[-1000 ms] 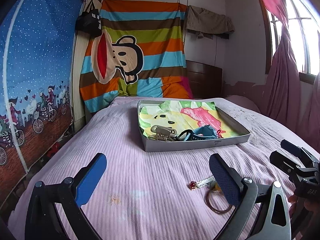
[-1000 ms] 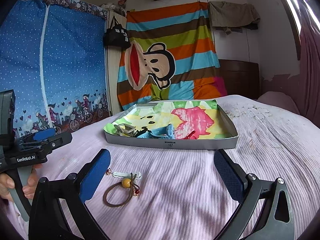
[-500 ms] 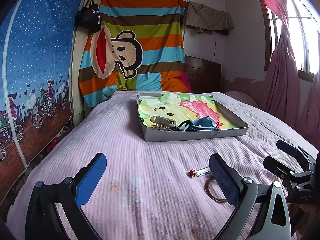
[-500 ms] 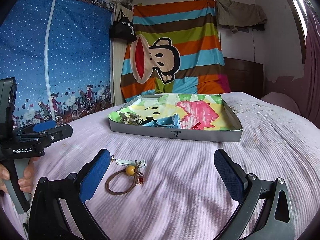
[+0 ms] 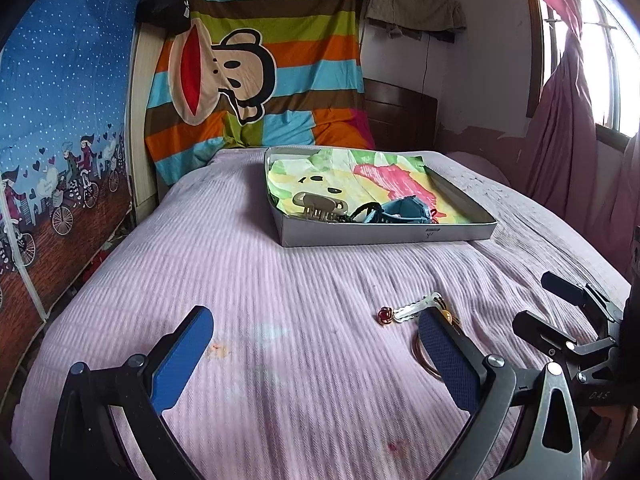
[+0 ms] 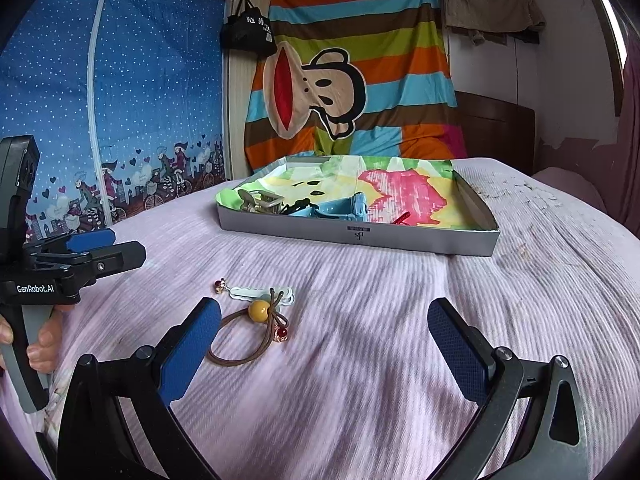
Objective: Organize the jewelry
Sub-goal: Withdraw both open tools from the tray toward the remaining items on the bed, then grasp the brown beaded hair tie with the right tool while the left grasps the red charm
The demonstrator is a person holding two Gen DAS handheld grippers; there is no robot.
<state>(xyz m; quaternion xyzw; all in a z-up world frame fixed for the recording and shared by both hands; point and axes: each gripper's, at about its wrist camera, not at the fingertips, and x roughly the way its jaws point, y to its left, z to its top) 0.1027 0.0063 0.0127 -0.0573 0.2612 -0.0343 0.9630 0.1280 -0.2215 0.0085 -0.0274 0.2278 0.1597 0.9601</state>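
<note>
Bedspread [image 6: 360,360]: 1 hair tie [image 6: 244,340], 1 hair clip [image 6: 260,294], 1 box [image 6: 360,236], 2 wide-apart grippers [image 6: 324,344].

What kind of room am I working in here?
Most likely a bedroom in a home. You are over a bed with a pink cover and a wooden headboard at its far end. A curtained window is on the right, and clothes hang on the wall.

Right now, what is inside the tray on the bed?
The tray holds a cartoon-print lining, a beige claw clip, a blue hair accessory, a black piece beside it and something small and red. Its near wall hides whatever lies lower.
</note>
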